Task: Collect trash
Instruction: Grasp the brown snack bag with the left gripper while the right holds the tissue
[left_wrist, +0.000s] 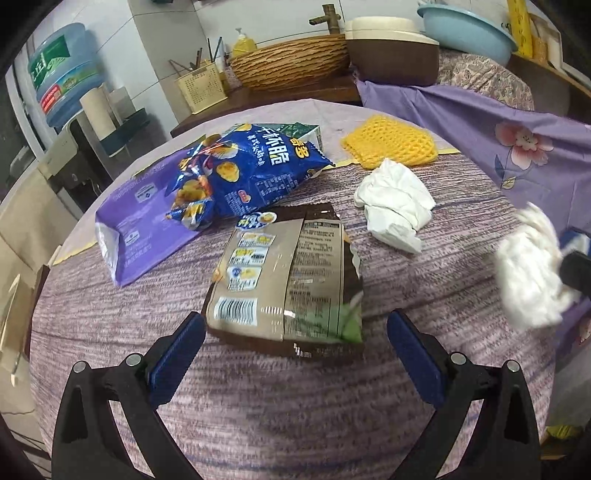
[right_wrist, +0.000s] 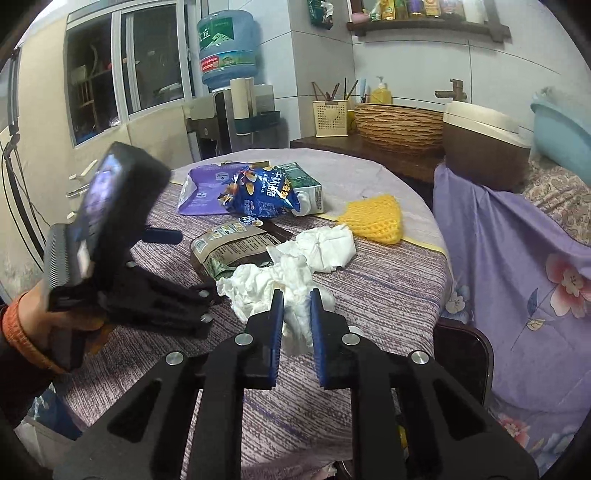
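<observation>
My left gripper (left_wrist: 295, 317) stands open just over the near end of a brown snack bag (left_wrist: 288, 277) lying flat on the round table (left_wrist: 258, 406); its blue pads flank the bag's bottom corners without touching. Behind lie a blue chip bag (left_wrist: 243, 170), a purple bag (left_wrist: 140, 221), a green carton (left_wrist: 299, 131), a yellow foam net (left_wrist: 391, 142) and a crumpled white tissue (left_wrist: 395, 206). My right gripper (right_wrist: 297, 295) is shut on another crumpled tissue (right_wrist: 273, 284), seen blurred at the right edge (left_wrist: 528, 269) of the left wrist view. The loose tissue (right_wrist: 325, 247) lies just beyond it.
A chair draped in purple floral cloth (right_wrist: 517, 258) stands to the table's right. A counter behind holds a woven basket (left_wrist: 291, 62), a brown rice cooker (left_wrist: 391, 51) and a blue basin (left_wrist: 469, 33). A water dispenser (right_wrist: 225, 44) stands far left. A hand (right_wrist: 33, 314) holds the left gripper.
</observation>
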